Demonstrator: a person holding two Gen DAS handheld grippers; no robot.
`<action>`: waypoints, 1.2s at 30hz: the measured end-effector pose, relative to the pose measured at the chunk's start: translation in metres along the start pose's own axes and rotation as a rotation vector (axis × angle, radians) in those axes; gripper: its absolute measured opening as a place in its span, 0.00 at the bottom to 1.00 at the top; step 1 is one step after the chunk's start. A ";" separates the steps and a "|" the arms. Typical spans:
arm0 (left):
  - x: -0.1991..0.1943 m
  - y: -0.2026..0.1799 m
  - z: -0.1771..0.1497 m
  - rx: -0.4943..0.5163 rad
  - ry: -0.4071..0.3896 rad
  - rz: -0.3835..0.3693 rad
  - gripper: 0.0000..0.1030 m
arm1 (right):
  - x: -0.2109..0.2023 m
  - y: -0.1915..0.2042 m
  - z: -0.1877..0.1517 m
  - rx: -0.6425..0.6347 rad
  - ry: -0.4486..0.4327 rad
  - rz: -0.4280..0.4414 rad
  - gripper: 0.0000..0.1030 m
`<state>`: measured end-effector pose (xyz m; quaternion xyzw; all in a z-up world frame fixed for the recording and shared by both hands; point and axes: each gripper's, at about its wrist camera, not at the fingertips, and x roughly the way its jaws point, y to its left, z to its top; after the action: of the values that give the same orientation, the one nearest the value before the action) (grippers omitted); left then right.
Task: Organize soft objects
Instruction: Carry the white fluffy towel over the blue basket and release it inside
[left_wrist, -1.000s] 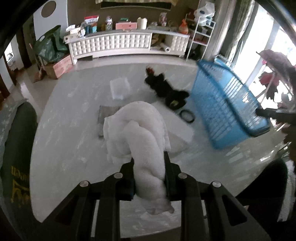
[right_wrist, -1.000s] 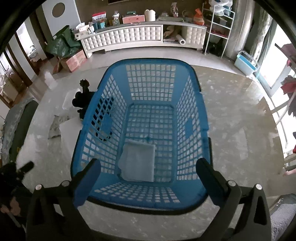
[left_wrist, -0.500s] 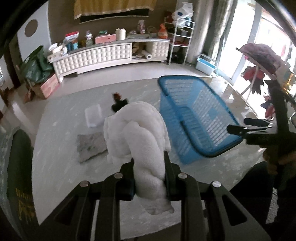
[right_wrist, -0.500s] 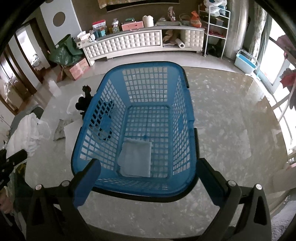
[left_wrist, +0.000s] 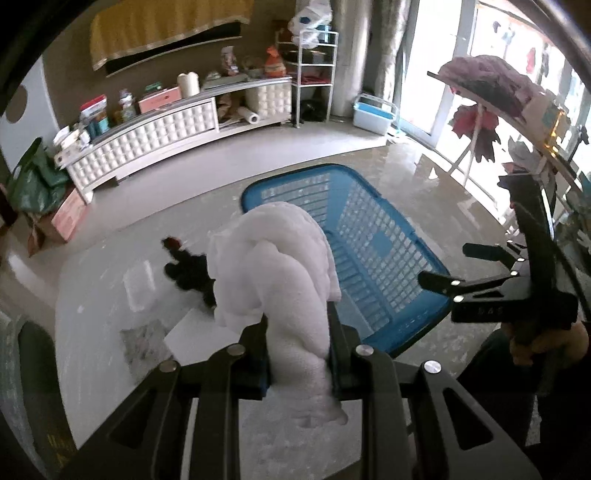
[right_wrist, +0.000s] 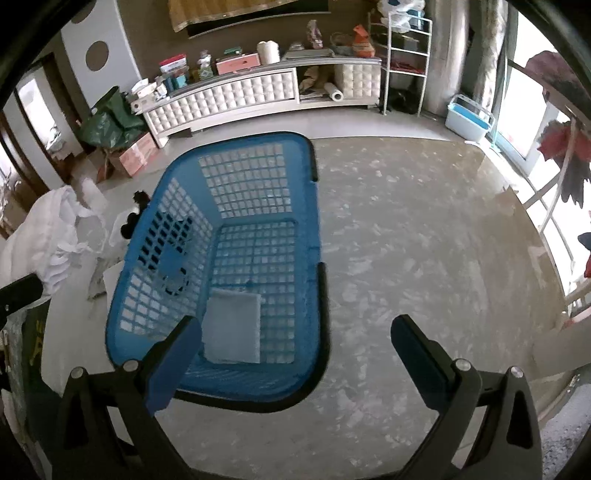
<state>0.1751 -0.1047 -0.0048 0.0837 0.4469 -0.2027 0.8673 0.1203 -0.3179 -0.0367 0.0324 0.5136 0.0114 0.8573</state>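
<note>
My left gripper (left_wrist: 297, 325) is shut on a bunched white towel (left_wrist: 280, 266), held in the air just left of the blue laundry basket (left_wrist: 388, 258). The same white towel (right_wrist: 48, 236) shows at the left edge of the right wrist view. My right gripper (right_wrist: 295, 332) stands open and empty above the near end of the blue basket (right_wrist: 221, 236), with a hand around its handle in the left wrist view. A folded pale grey cloth (right_wrist: 232, 325) lies flat on the basket floor. A black soft toy (left_wrist: 188, 269) lies on the floor left of the basket.
A grey cloth (left_wrist: 142, 341) and a white sheet (left_wrist: 199, 338) lie on the glossy floor near the toy. A long white cabinet (right_wrist: 258, 92) with clutter stands along the far wall, and a metal shelf (right_wrist: 404, 55) to its right. A drying rack (left_wrist: 491, 96) stands by the window.
My left gripper has carried the white towel up and to the right, from over the cloths to beside the basket. The right gripper has shifted right, so the basket sits further left in its view.
</note>
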 end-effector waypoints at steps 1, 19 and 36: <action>0.004 -0.003 0.004 0.008 0.003 -0.007 0.21 | 0.001 -0.002 0.000 0.005 0.001 0.003 1.00; 0.102 -0.033 0.057 0.136 0.091 -0.066 0.21 | 0.025 -0.024 0.010 0.056 0.022 -0.002 1.00; 0.170 -0.035 0.065 0.186 0.182 -0.042 0.21 | 0.035 -0.036 0.013 0.110 0.043 0.019 1.00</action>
<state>0.2962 -0.2046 -0.1026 0.1724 0.5048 -0.2527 0.8072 0.1480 -0.3528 -0.0633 0.0840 0.5317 -0.0081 0.8427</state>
